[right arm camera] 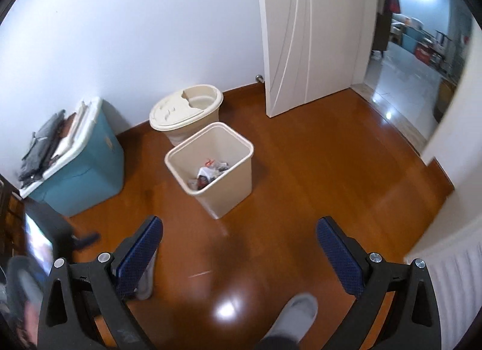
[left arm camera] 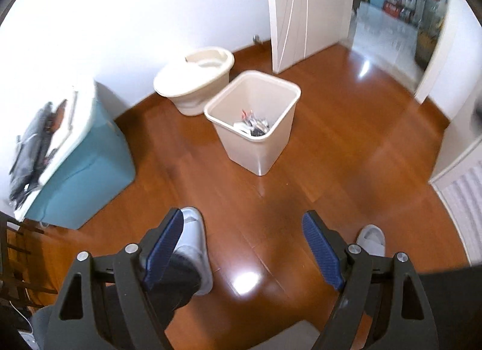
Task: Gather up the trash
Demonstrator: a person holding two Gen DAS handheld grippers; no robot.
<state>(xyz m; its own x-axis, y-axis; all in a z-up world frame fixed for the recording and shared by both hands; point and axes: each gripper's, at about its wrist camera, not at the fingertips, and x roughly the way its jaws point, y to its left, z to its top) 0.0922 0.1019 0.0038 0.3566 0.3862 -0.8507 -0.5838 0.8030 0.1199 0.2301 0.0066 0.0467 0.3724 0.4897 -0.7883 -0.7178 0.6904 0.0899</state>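
Left wrist: bare floor point(left arm camera: 346, 145) separates open left gripper point(left arm camera: 242, 247) from bin point(left arm camera: 256, 145).

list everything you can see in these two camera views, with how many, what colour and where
square waste bin: 1, beige, on the wood floor mid-room, open top
trash: a small pile, mixed colours, in the bin's bottom
round lidded bin: 1, cream, behind the square bin by the wall
storage box: 1, teal with white lid, left, dark items on top
door: 1, white, open
slippers: 2, grey, on the person's feet
left gripper: 1, black with blue pads, open, empty
right gripper: same, open, empty
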